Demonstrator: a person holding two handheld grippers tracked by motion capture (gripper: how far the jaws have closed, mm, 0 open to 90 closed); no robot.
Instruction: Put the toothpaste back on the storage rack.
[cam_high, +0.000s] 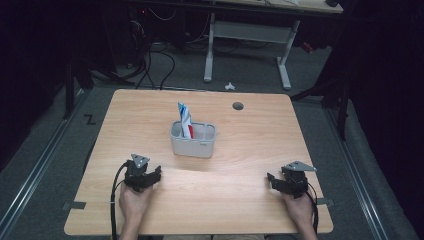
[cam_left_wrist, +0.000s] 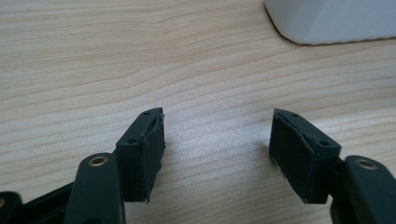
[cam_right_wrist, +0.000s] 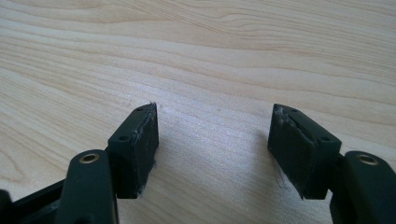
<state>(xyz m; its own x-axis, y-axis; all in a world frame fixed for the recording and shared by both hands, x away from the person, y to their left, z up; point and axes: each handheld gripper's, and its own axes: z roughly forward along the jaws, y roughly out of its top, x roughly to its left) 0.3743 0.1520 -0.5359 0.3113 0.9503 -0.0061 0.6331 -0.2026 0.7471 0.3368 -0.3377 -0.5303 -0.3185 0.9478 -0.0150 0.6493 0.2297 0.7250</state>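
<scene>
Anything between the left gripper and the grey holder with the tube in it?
Nothing: in the high view, bare wooden table separates the left gripper from the grey holder.

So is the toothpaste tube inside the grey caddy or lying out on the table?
Inside: the toothpaste tube stands upright in the grey caddy's left compartment.

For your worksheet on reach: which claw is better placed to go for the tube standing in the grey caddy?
Probably the left claw: it rests open, nearer the grey caddy, and the tube stands in the caddy's left compartment. The right claw, also open, lies farther off.
</scene>
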